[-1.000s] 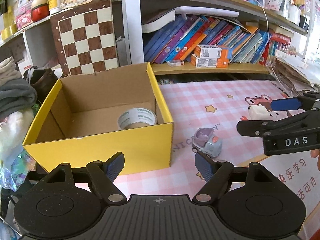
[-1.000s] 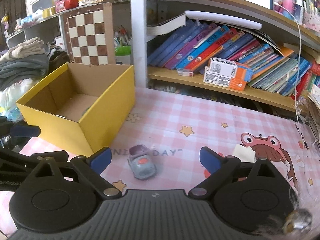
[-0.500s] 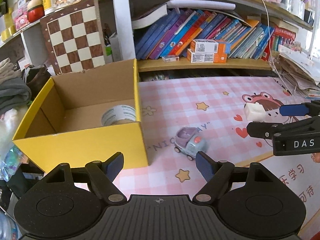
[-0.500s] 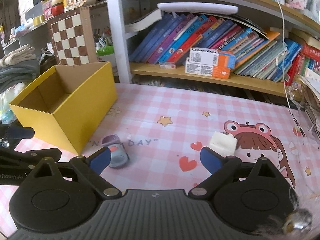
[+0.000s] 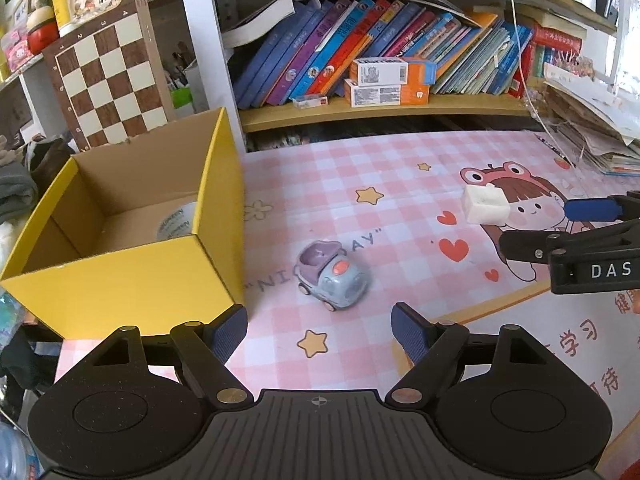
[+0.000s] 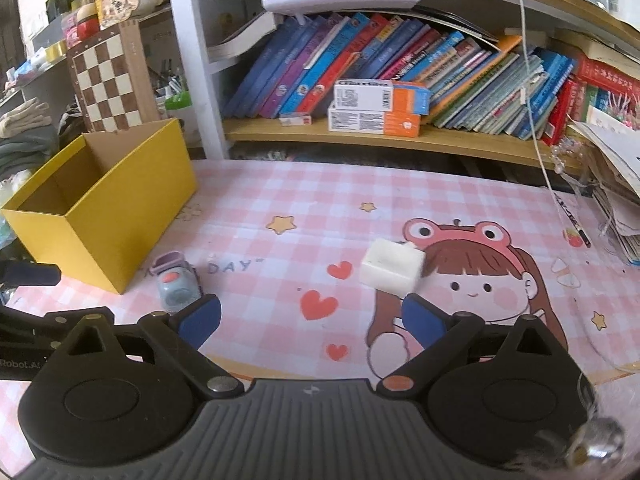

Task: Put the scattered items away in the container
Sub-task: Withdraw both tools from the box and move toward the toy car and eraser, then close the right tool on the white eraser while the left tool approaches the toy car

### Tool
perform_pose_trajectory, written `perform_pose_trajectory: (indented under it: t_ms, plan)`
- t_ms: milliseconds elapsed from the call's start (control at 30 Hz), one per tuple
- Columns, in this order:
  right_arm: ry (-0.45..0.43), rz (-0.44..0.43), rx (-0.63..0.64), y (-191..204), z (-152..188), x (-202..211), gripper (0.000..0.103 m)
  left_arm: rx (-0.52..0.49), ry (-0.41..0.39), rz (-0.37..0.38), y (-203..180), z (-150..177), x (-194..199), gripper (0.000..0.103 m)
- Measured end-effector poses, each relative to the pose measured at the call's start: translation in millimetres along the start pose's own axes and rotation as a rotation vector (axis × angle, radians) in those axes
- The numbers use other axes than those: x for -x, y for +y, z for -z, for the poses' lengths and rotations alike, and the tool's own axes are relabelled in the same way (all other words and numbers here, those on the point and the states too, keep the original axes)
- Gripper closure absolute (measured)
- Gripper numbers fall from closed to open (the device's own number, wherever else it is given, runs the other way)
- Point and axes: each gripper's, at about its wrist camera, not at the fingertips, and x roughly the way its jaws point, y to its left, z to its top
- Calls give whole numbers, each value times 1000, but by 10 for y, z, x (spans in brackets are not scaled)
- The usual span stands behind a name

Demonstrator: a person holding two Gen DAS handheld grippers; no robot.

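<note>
A yellow cardboard box (image 5: 120, 280) (image 6: 116, 232) stands open at the left of the pink checked mat, with a roll of clear tape (image 5: 176, 222) inside. A small purple-and-grey toy car (image 5: 332, 276) (image 6: 176, 284) sits on the mat just right of the box. A white block (image 5: 484, 204) (image 6: 392, 266) lies farther right on the cartoon girl print. My left gripper (image 5: 320, 330) is open, just short of the car. My right gripper (image 6: 312, 320) is open and empty, the block just beyond its right fingertip.
A bookshelf (image 5: 384, 108) with leaning books and two orange-white cartons (image 6: 376, 108) runs along the back. A chessboard (image 5: 108, 84) leans behind the box. Folded clothes (image 6: 24, 140) lie at far left, paper stacks (image 5: 592, 136) at far right.
Both grippers have swung right: the box slid to the left of each view, the toy car now lies ahead of my left gripper and the white block nearer my right one. Both stay open.
</note>
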Motion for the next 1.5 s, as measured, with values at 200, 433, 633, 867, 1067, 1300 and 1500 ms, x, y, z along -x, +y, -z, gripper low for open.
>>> perform_pose_trajectory:
  t_ms: [200,433,633,867,1067,1300,1500]
  plan:
    - [16,23,-20,-195,33,-93,5,12,15,-8,-91,-14,-137,22]
    - [18,63,2,-372,-32,-257,5,27,22,3,-171,-51,-274,22]
    - [34,84,9,-494,-77,-440,5,25,17,1,-219,-64,-361,21]
    - [57,105,36,-559,-78,-668,7,35,16,-6,-237,-50,-376,21]
    - [100,108,57,-578,-83,-905,15,30,10,-13,-240,-63,-379,16]
    - [115,91,77,-569,-143,-1104,25,30,6,-22,-240,-81,-414,15]
    - [116,88,82,-571,-193,-1234,28,12,12,-20,-285,-80,-429,15]
